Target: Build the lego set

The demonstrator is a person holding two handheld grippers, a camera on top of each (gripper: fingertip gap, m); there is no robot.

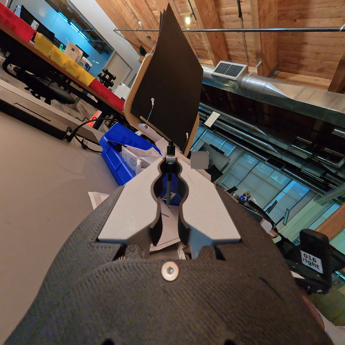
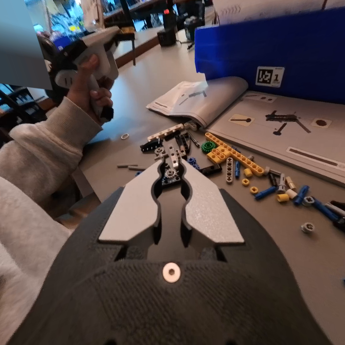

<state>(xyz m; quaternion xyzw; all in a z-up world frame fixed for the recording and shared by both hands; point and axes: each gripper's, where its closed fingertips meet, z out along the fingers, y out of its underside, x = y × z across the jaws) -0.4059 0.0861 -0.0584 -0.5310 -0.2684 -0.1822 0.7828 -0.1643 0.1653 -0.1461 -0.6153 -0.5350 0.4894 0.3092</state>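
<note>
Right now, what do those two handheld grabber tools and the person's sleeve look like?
Each gripper has two light grey, flat-topped fingers with wavy dark inner edges, set in a black ribbed body with one silver screw. The other tool's handle is pale grey and black. The person wears a light grey knit sleeve with a ribbed cuff.

Labels in view, wording not reproduced
White sticker (image 2: 269,76) with code marker on blue bin (image 2: 242,46); white label (image 1: 310,262) on black housing (image 1: 315,242); printed instruction booklet (image 2: 261,134) pages.
</note>
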